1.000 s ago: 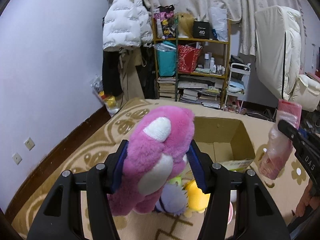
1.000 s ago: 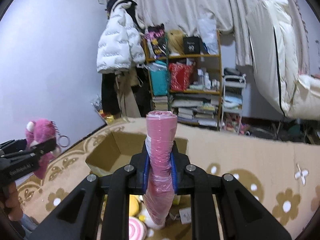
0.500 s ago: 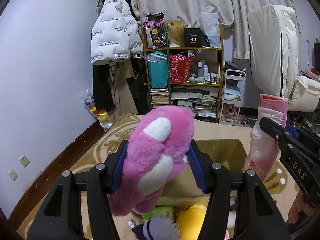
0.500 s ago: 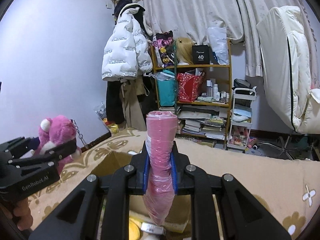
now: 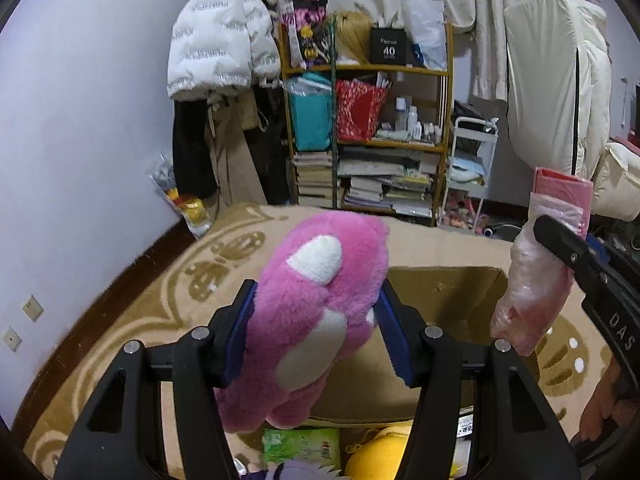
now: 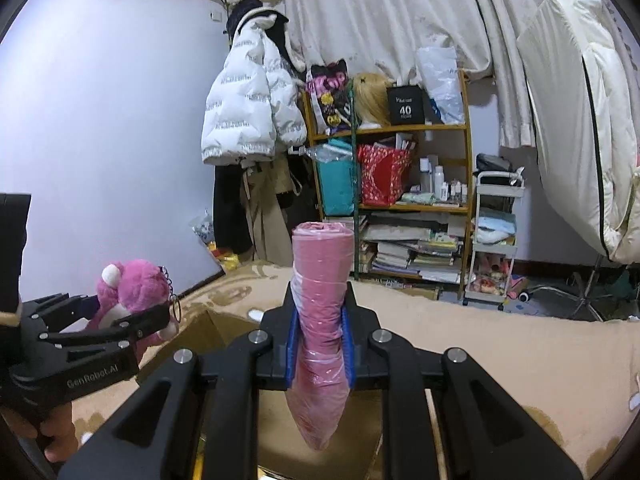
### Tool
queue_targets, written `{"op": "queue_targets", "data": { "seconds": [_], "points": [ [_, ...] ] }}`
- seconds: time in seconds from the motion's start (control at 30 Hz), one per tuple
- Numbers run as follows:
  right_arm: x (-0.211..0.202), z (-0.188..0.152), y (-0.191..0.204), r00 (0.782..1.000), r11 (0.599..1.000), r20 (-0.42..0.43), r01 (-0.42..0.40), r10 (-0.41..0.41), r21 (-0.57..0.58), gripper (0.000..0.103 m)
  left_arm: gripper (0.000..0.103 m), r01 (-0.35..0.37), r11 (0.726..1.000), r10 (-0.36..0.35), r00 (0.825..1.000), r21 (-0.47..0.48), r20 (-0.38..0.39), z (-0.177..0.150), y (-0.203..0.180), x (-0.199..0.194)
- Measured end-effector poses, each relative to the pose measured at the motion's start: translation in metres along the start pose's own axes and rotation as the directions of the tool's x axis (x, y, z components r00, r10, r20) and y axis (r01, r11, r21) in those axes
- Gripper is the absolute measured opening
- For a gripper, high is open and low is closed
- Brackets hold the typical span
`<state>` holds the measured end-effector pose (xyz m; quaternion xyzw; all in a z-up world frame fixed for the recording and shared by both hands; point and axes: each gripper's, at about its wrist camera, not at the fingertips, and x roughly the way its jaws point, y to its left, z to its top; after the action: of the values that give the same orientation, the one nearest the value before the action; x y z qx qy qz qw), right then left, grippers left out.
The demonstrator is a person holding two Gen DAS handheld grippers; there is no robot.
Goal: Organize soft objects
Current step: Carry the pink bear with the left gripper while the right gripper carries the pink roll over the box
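Left wrist view: left gripper point(image 5: 316, 336) is pinching a pink plush bear point(image 5: 308, 312) across its body, blue pads point(image 5: 240, 336) sinking into the fur on both sides. The bear is hanging in the air over the near edge of an open cardboard box point(image 5: 444, 288) sitting on the tan patterned rug point(image 5: 224, 256). Below it, a green wipes pack point(image 5: 300, 444) and a yellow plush point(image 5: 380, 456) are showing. At right, the right gripper point(image 5: 560, 248) is carrying a pink roll of plastic bags point(image 5: 536, 280) beside the box.

Right wrist view: right gripper point(image 6: 320, 344) is squeezing the pink roll of plastic bags point(image 6: 322, 280) at about its middle, jaws nearly together, roll standing upright, loose film end drooping below the pads. The left gripper point(image 6: 160, 316) with the pink plush bear point(image 6: 132, 288) is showing at left; the bear's keychain ring point(image 6: 175, 307) is dangling.

Handling, judged: bear looks light, squashy, furry, so a mid-body grip is compressing a lot but should hold; the ring could snag. Roll looks light, firm at its core, with slick film, so a grip on the wound part seems safer than on the loose tail.
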<state>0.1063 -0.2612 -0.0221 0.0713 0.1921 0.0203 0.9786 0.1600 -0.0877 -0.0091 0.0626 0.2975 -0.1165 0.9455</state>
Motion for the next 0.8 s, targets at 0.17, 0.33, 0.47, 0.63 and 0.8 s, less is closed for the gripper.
{"op": "queue_targets", "data": {
  "seconds": [0.17,0.33,0.47,0.63,0.8],
  "points": [
    [0.014,-0.014,-0.009,0.999,0.999,-0.043,-0.013,0.015,0.031,0.019,0.058,0.032,0.999,-0.033,0.998,-0.021,-0.057,-0.004,-0.001,0.02],
    [0.025,-0.021,-0.019,0.994,0.995,-0.1,-0.035,0.044,0.089,0.021,0.059,0.027,1.0,-0.027,0.996,0.002,-0.086,-0.01,-0.005,0.027],
    [0.028,-0.027,-0.023,0.99,0.994,-0.13,-0.031,0.045,0.109,0.022,0.061,0.028,0.999,-0.025,0.995,0.021,-0.093,-0.014,-0.007,0.027],
    [0.026,-0.028,-0.022,0.988,0.993,-0.146,-0.031,0.047,0.111,0.023,0.07,0.032,0.999,-0.029,0.995,0.022,-0.091,-0.017,-0.007,0.025],
    [0.021,-0.028,-0.02,0.987,0.993,-0.156,-0.032,0.049,0.112,0.03,0.081,0.02,1.0,-0.018,0.996,0.02,-0.092,-0.018,-0.005,0.02]
  ]
}}
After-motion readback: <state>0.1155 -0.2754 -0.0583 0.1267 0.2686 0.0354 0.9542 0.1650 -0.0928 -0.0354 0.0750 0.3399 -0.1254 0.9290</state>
